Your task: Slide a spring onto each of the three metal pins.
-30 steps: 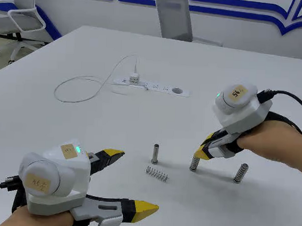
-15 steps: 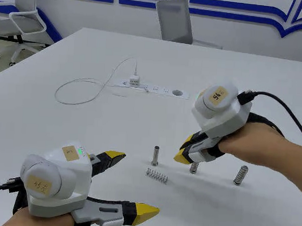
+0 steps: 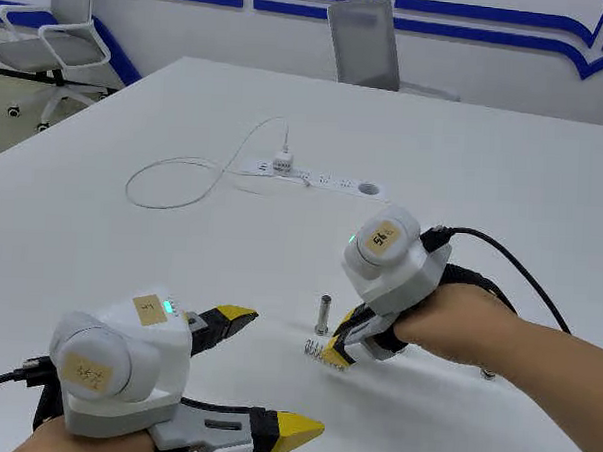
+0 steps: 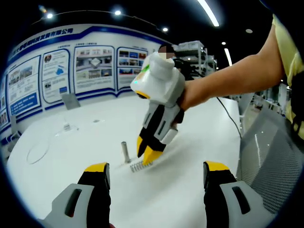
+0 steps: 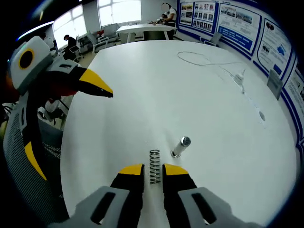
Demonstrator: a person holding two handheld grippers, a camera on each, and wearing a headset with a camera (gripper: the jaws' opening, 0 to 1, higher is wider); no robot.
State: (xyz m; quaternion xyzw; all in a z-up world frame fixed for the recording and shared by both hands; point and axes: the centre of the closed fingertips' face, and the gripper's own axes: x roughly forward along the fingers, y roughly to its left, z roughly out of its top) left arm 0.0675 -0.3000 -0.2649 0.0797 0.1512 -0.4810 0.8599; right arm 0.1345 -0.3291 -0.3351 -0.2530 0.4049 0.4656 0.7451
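left gripper [image 3: 271, 370], right gripper [image 3: 334, 356]: white bodies, yellow tips [image 3: 295, 425] | tan stickers [image 3: 382, 237] | black cables [image 3: 500, 257]

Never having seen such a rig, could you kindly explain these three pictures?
A person holds a two-jaw gripper in each hand at a white table. One picture comes from a headset camera; the round ones from cameras on each gripper. The left gripper is open and holds nothing. The right gripper has its jaws on either side of a loose spring lying beside an upright metal pin; whether they pinch it I cannot tell. A power strip lies farther back.
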